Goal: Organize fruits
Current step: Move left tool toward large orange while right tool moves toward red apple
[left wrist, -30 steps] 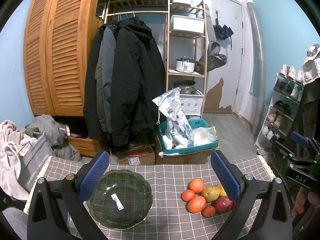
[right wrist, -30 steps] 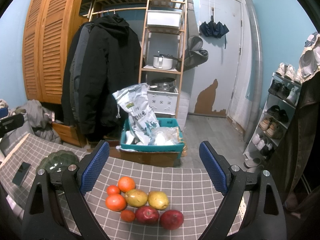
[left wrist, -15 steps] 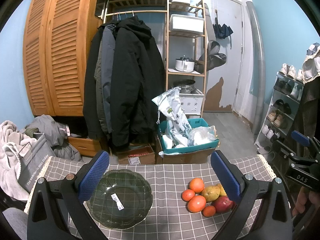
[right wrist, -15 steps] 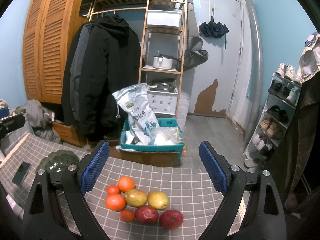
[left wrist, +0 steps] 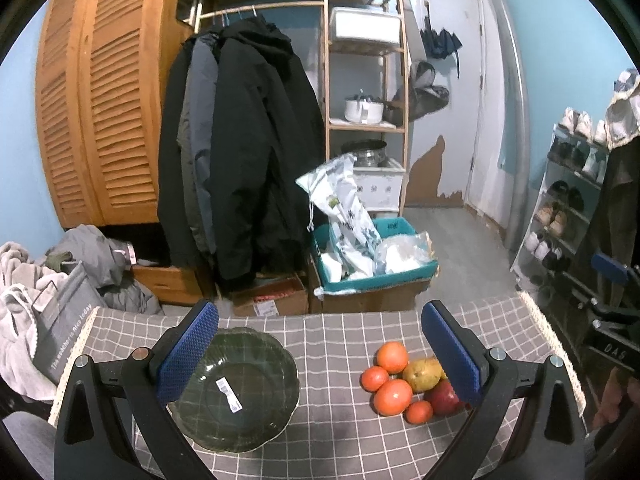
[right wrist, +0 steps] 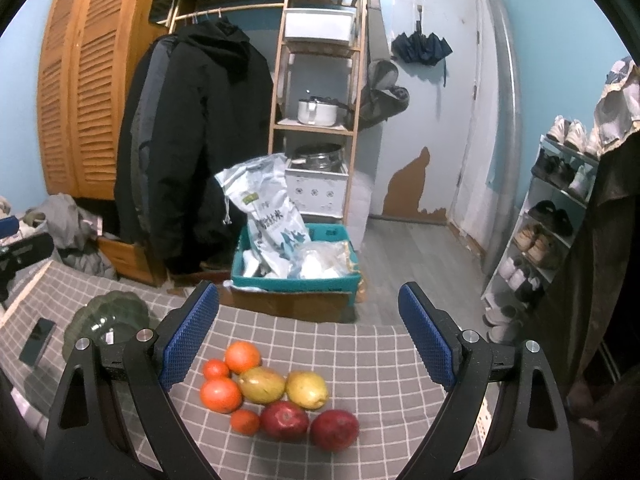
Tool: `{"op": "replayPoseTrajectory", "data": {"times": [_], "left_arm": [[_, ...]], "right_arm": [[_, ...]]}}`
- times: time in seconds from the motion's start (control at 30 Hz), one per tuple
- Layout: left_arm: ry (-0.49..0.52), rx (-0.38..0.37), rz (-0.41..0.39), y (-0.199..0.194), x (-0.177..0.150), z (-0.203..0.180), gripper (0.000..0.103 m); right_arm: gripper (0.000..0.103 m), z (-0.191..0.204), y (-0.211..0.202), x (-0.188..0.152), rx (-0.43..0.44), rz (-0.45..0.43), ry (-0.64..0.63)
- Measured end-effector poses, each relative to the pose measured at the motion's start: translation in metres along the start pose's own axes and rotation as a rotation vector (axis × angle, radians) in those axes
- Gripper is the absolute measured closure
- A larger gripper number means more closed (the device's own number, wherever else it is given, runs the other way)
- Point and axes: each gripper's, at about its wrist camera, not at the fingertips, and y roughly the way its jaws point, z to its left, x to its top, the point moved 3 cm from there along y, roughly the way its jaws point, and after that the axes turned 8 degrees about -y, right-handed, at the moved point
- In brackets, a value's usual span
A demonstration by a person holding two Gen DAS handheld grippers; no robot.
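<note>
A cluster of fruit lies on the grey checked tablecloth [right wrist: 360, 344]: several oranges [right wrist: 242, 356], two yellow-green pears [right wrist: 307, 390] and two red apples [right wrist: 334, 429]. My right gripper [right wrist: 308, 334] hovers open above this cluster, with nothing between its fingers. In the left wrist view the same fruit [left wrist: 393, 397] sits to the right, partly behind the right finger. A dark green glass bowl [left wrist: 236, 388] with a white sticker stands empty at the left, under my open left gripper [left wrist: 318, 354]. The bowl [right wrist: 108, 320] also shows at the left of the right wrist view.
A dark phone [right wrist: 37, 341] lies on the cloth left of the bowl. Beyond the table's far edge stand a teal crate of bags [right wrist: 296, 268], hanging coats [left wrist: 240, 152], a wooden shelf and a shoe rack [right wrist: 556, 220]. A grey bag [left wrist: 64, 320] sits at the table's left.
</note>
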Motion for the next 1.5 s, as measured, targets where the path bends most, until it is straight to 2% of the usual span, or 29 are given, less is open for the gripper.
{"op": "replayPoseTrajectory", "data": {"times": [0.63, 1.07, 1.5], "left_arm": [[0.056, 0.011, 0.186, 0.058, -0.045, -0.017, 0.001], [0.046, -0.008, 0.329, 0.101, -0.081, -0.02, 0.001], [0.041, -0.005, 0.459, 0.143, -0.12, -0.027, 0.001]], "right_arm": [[0.013, -0.025, 0.044, -0.05, 0.002, 0.208, 0.049], [0.014, -0.038, 0.085, -0.106, -0.008, 0.407, 0.081], [0.014, -0.042, 0.124, -0.162, 0.049, 0.578, 0.139]]}}
